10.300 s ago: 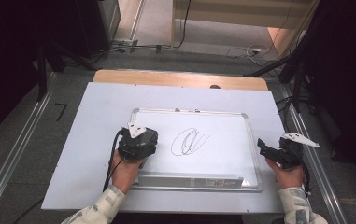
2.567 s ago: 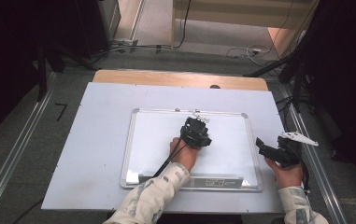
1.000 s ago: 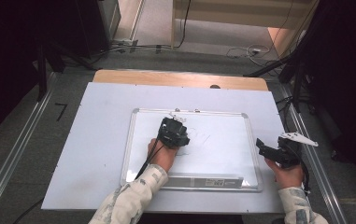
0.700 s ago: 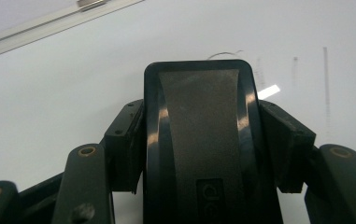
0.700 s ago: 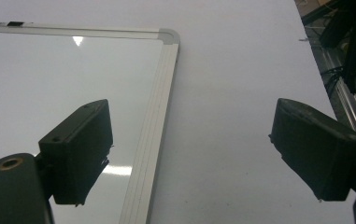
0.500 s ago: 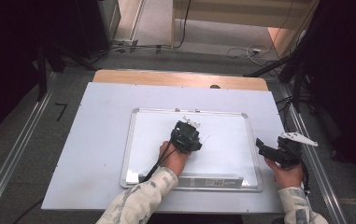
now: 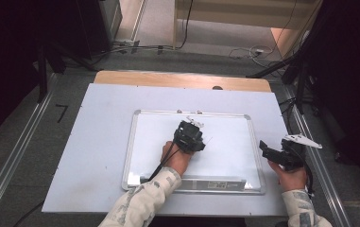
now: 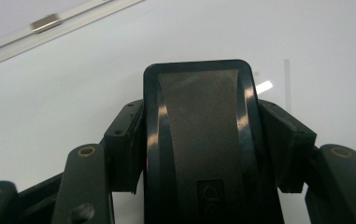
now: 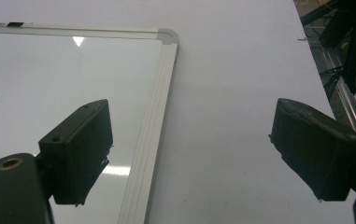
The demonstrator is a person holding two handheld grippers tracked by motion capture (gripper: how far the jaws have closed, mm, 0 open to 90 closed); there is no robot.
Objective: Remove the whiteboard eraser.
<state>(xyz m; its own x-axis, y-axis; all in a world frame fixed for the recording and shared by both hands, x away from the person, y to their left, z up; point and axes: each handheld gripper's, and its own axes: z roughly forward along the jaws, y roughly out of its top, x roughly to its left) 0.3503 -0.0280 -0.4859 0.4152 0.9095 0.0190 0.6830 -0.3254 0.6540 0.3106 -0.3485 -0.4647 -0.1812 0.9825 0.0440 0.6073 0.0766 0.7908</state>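
A person wipes a whiteboard lying flat near the middle of the table, its long frame parallel to the table's near edge. The left gripper works over the centre of the board, its fingers clamped on either side of a black eraser, which in the left gripper view points out between them across the white surface. The board looks nearly clean; a faint thin line just right of the eraser appears to be what remains. The right gripper hovers beside the board's right frame, near the table's right edge, with its fingers spread wide and nothing between them; in the right gripper view one finger hangs over the board's corner and the other over bare table. To finish the pass well, the eraser's felt face should probably stay flat on the board, pressed evenly, and sweep right across the leftover mark rather than dab at it. The thin board could slide under a firm stroke, so the free gripper may need to steady the frame. A tilted eraser would likely skip and leave streaks.
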